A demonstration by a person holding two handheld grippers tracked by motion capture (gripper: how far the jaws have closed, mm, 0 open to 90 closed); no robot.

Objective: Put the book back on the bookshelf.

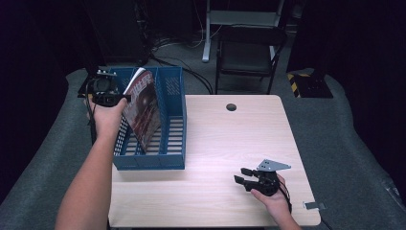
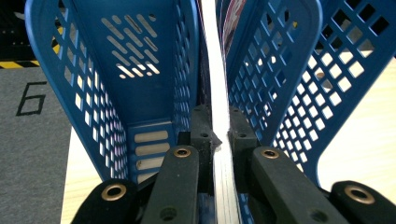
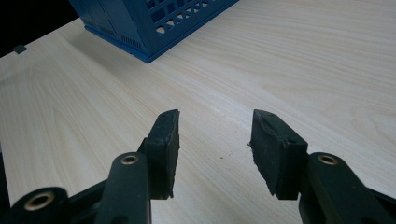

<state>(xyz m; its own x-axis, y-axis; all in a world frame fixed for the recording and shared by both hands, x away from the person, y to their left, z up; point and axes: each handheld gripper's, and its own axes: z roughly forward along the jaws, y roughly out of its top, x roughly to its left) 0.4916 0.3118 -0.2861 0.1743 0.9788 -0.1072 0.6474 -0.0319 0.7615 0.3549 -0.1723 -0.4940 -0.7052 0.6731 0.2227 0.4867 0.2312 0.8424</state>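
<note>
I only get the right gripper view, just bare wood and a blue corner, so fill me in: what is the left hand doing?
Observer: The left tongs are shut on a magazine, gripping its edge.
Operator: Where is the magazine?
Observer: It stands tilted inside the blue file rack, in a middle slot.
Operator: And my tongs?
Observer: The right tongs are open and hold nothing, low over the wooden table, well apart from the rack.
</note>
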